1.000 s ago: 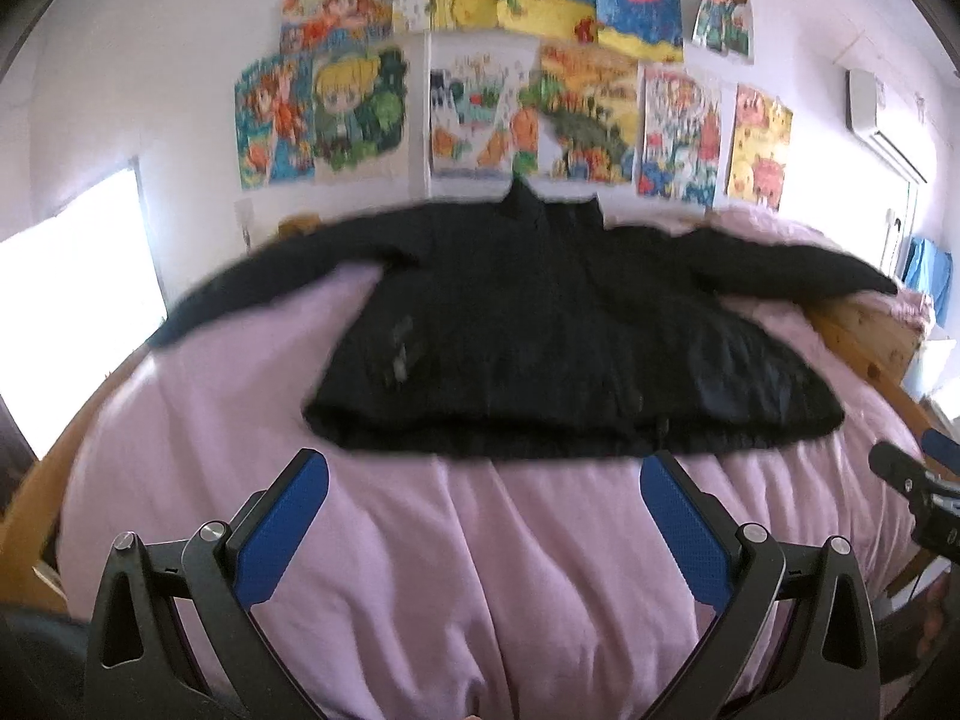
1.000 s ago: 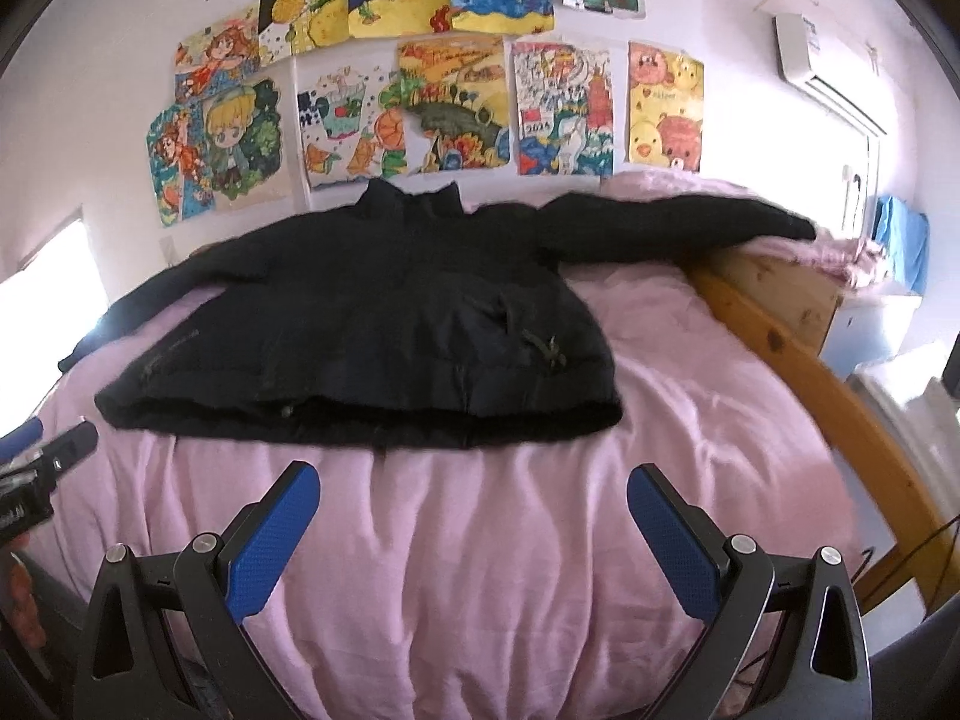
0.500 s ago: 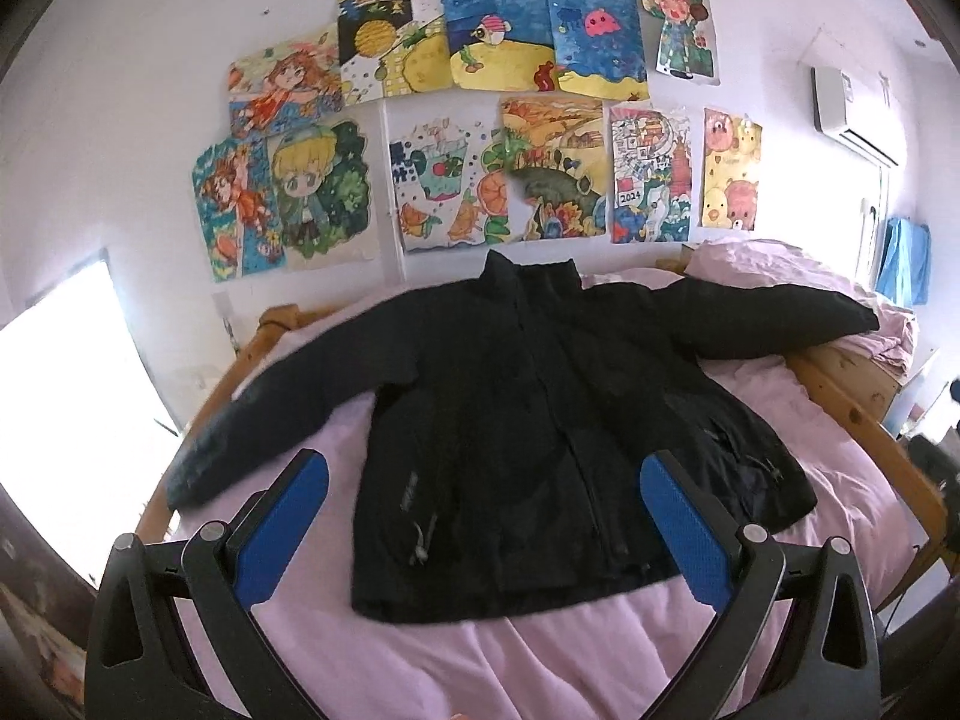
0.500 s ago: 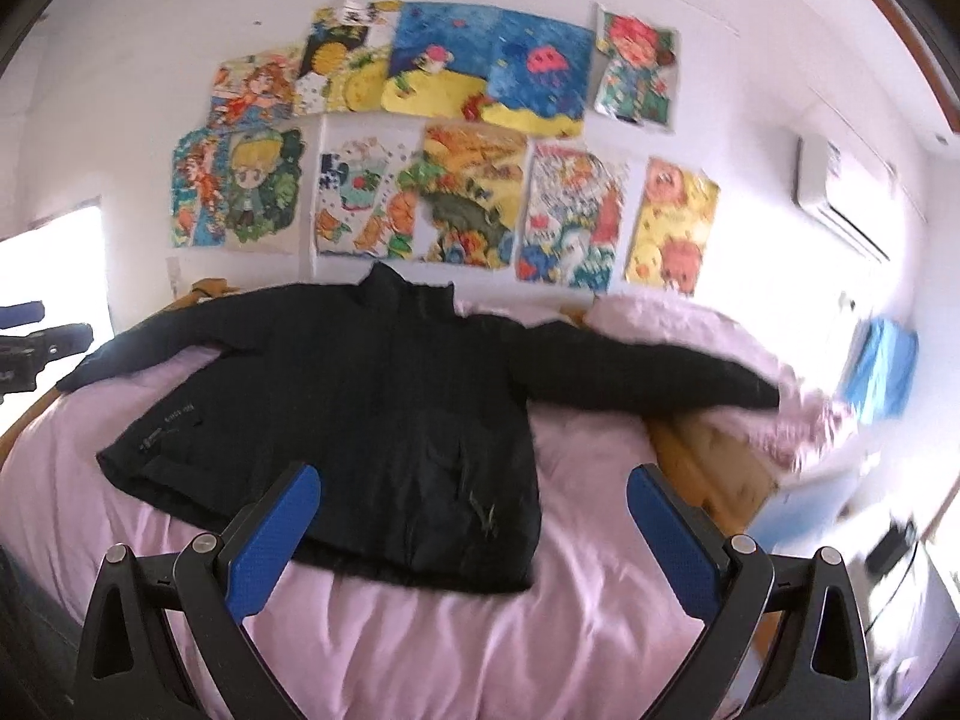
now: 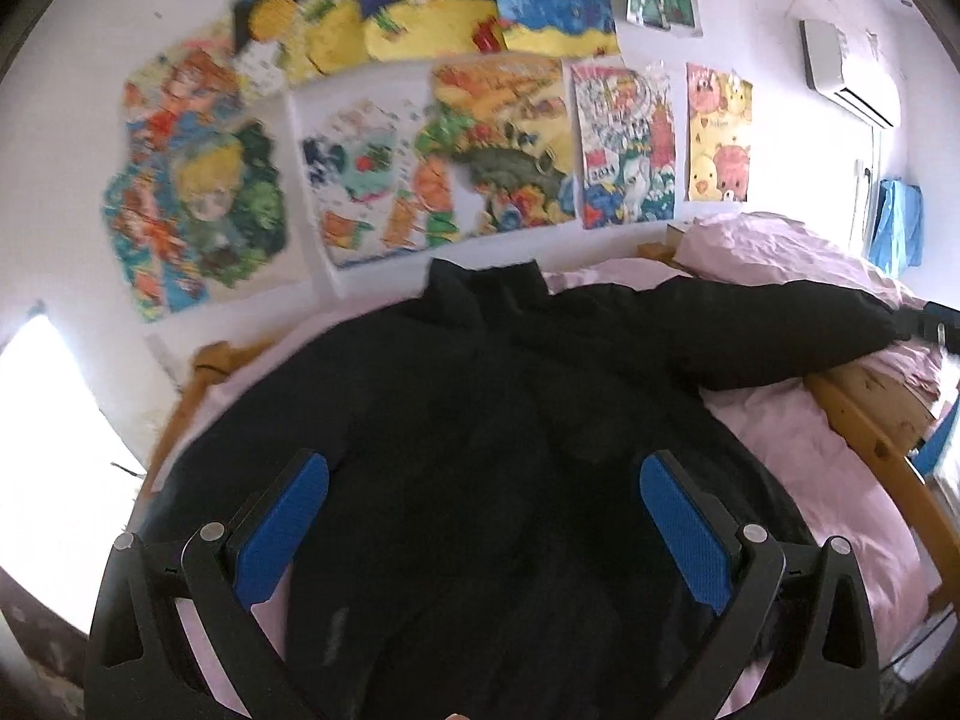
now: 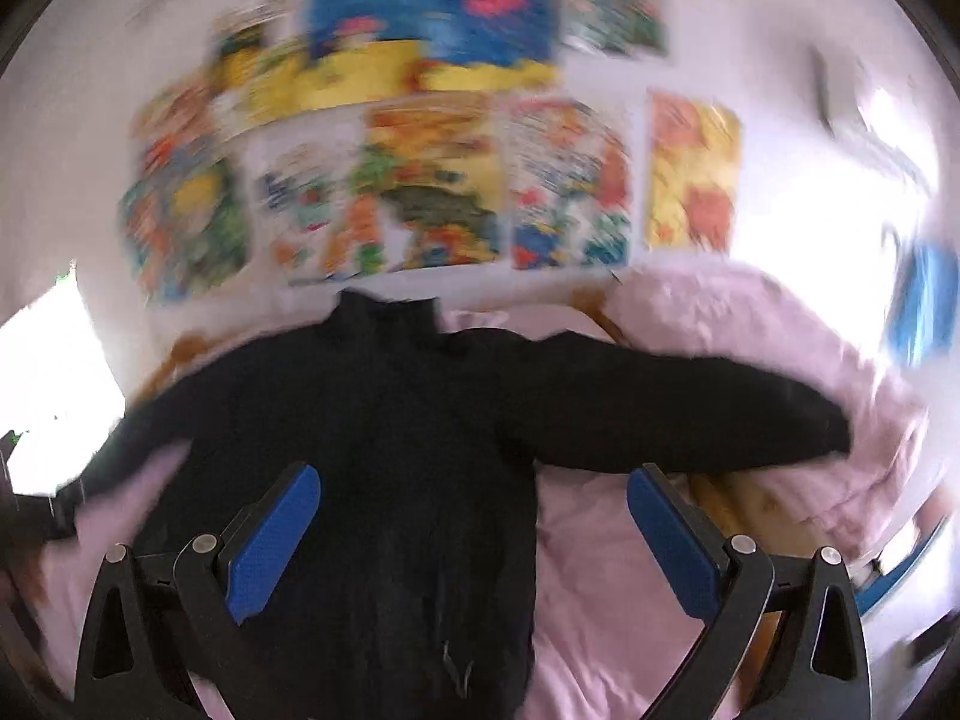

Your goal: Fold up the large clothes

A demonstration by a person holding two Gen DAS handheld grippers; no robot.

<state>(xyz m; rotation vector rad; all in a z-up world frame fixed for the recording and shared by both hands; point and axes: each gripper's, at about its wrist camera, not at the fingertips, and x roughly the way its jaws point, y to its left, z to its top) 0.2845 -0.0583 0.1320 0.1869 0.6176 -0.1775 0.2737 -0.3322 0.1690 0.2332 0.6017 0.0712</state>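
A large black jacket (image 5: 480,420) lies spread flat on the pink bed (image 5: 792,450), collar toward the wall, both sleeves stretched out sideways. My left gripper (image 5: 483,510) is open and empty, hovering above the jacket's body. My right gripper (image 6: 474,516) is open and empty, above the jacket (image 6: 384,450) near its right side, just below the right sleeve (image 6: 690,420). The right wrist view is blurred by motion. The jacket's lower hem is hidden behind the grippers.
Colourful drawings (image 5: 492,138) cover the white wall behind the bed. A wooden bed frame (image 5: 870,438) runs along the right side. An air conditioner (image 5: 852,66) hangs at the upper right. A bright window (image 5: 42,450) is at the left.
Both grippers have moved forward and over the jacket, which fills more of each view now. Both stay open. The jacket has not moved.
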